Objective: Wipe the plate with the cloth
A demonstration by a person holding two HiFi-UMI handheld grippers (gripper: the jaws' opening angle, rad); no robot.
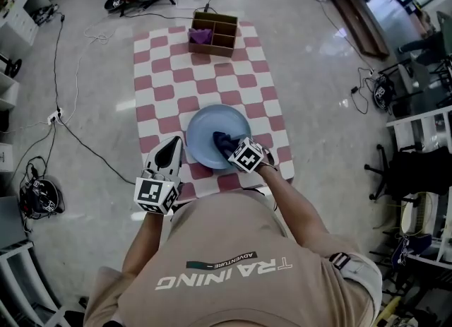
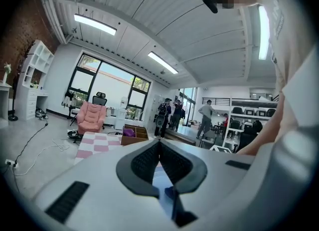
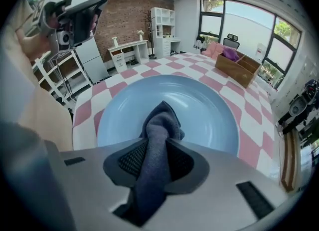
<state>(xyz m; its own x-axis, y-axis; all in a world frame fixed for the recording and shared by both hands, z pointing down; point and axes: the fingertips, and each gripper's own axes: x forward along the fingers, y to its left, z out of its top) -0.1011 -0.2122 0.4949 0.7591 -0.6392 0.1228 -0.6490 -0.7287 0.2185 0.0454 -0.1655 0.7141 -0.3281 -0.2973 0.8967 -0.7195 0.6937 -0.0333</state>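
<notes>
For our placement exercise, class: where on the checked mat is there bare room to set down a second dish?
Free: the mat between the plate and the wooden box. Crowded: the near edge, where the left tongs, and the right tongs with the cloth, gather.

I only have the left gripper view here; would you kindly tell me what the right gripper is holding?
Observer: The right gripper is shut on a dark blue cloth.
Operator: Thank you. Is that cloth on the plate?
Observer: Yes, its bunched end rests on the light blue plate, toward the plate's right side in the head view.
Operator: And where does my left gripper sit?
Observer: The head view shows the left gripper just off the plate's left rim, over the checkered mat; whether it touches the rim I cannot tell.
</notes>
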